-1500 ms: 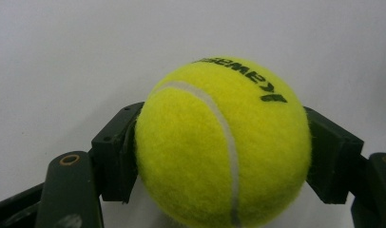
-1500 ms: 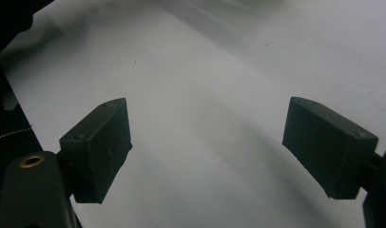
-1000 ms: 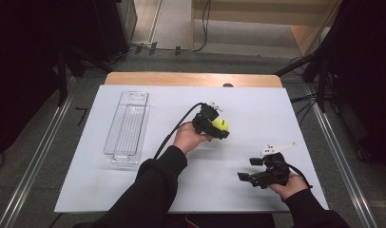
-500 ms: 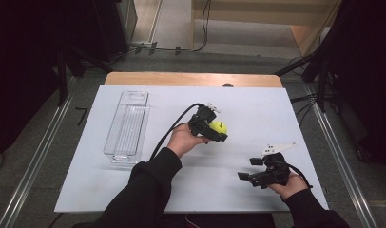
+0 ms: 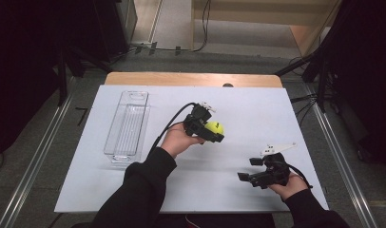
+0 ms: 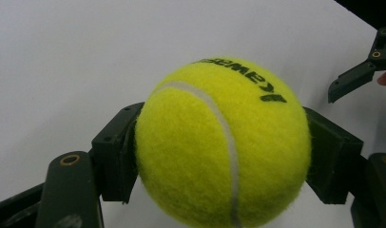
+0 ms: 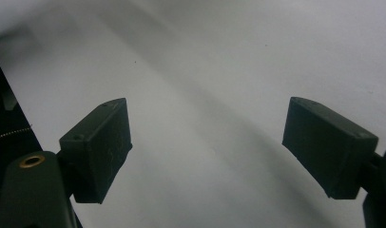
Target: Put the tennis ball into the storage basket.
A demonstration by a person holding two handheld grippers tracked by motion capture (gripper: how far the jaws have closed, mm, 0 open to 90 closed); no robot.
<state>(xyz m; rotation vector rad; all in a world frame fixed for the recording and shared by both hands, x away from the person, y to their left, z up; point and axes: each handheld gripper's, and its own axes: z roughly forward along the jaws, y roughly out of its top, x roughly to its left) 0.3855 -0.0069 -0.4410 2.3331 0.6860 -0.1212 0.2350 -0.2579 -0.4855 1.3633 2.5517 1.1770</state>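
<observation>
White-topped wooden table (image 5: 181, 79) on grey floor (image 5: 39, 156), dark surroundings.

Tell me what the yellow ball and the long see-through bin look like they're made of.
Tennis ball: fuzzy yellow felt, matte, with a white seam and black print; probably rubber beneath. Bin: clear hard plastic, glossy, judging by the white sheet showing through it and its ribbed floor; glass seems less likely.

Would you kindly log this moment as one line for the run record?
left tool: shut on ball | right tool: open, nothing between | bin: empty, left on table
</observation>
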